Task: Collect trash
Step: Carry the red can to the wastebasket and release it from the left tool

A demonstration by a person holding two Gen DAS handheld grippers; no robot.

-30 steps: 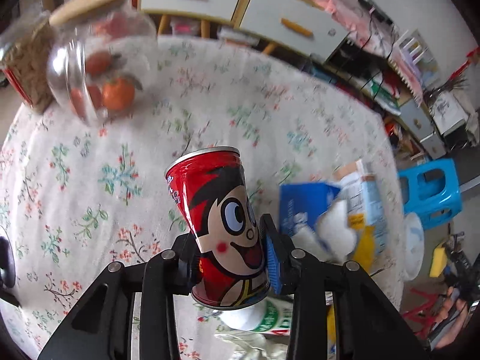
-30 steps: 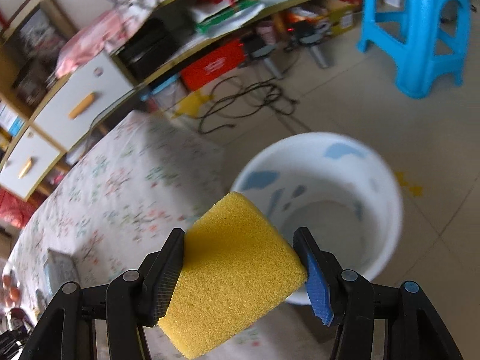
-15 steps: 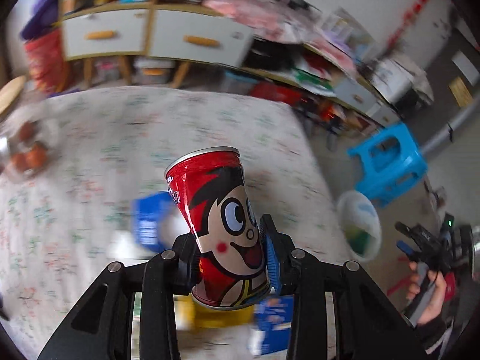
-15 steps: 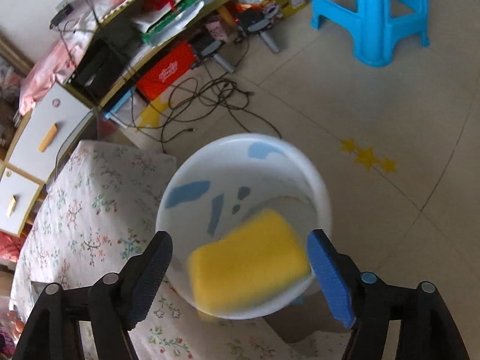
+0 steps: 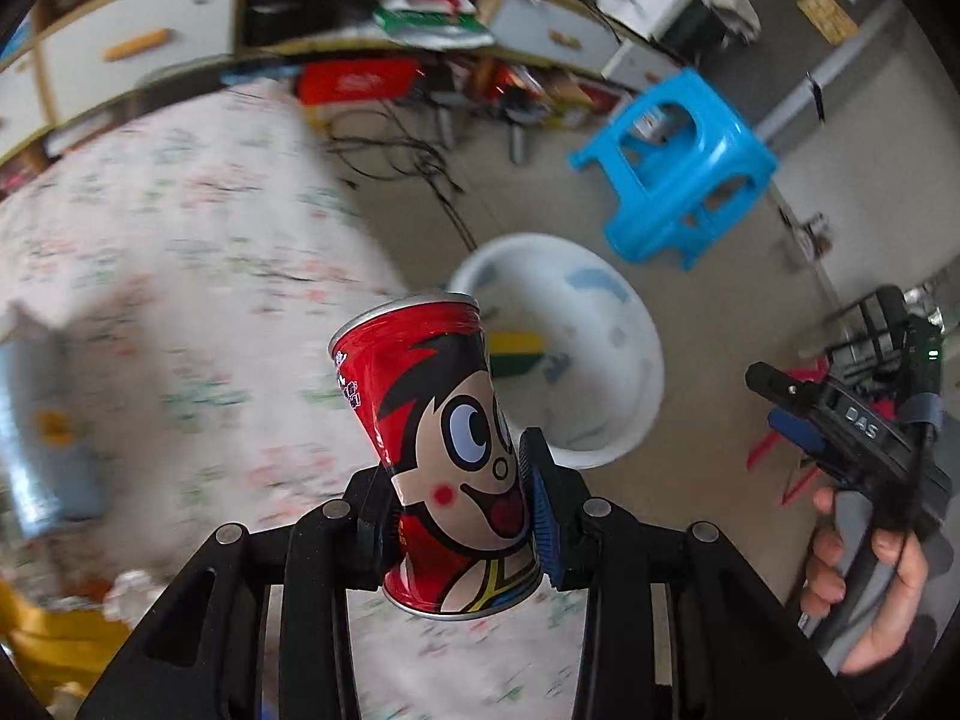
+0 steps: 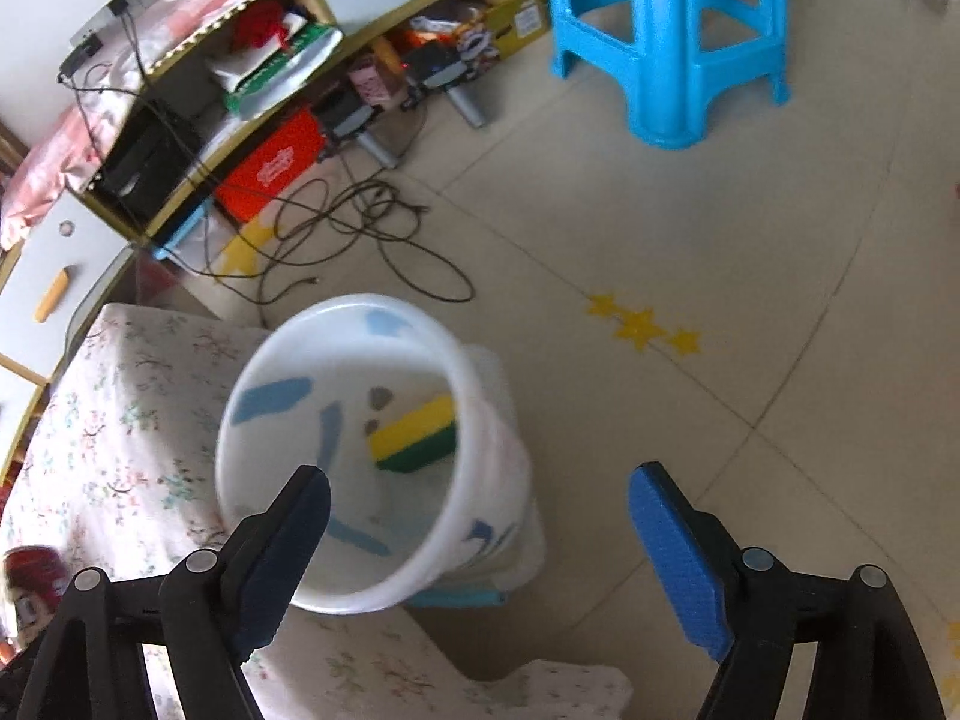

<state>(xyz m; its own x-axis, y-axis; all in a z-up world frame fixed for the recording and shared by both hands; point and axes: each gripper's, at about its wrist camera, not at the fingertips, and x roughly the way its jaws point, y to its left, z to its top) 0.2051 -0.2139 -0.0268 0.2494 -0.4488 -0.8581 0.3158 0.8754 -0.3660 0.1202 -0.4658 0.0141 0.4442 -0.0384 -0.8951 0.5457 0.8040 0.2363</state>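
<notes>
My left gripper (image 5: 462,507) is shut on a red drink can (image 5: 444,450) with a cartoon face, held upright above the floral table edge. Beyond the can stands a white bin (image 5: 600,360) on the floor with a yellow and green sponge (image 5: 516,351) inside. In the right wrist view the same bin (image 6: 240,480) sits below my right gripper (image 6: 480,516), whose jaws are opening wide with nothing between them. The sponge (image 6: 414,435) lies at the bin's bottom. The can (image 6: 27,585) shows at the far left edge there. My right gripper (image 5: 780,405), held by a hand, also appears in the left wrist view.
A blue plastic stool (image 5: 678,168) stands on the tiled floor past the bin. Cables (image 6: 360,228) trail from a cluttered low shelf (image 6: 252,96). The floral tablecloth (image 5: 168,276) holds blurred packets at left. A blue stool (image 6: 672,36) fills the upper right.
The left gripper swung the can from over the table toward the bin. The right gripper opened and the sponge dropped into the bin.
</notes>
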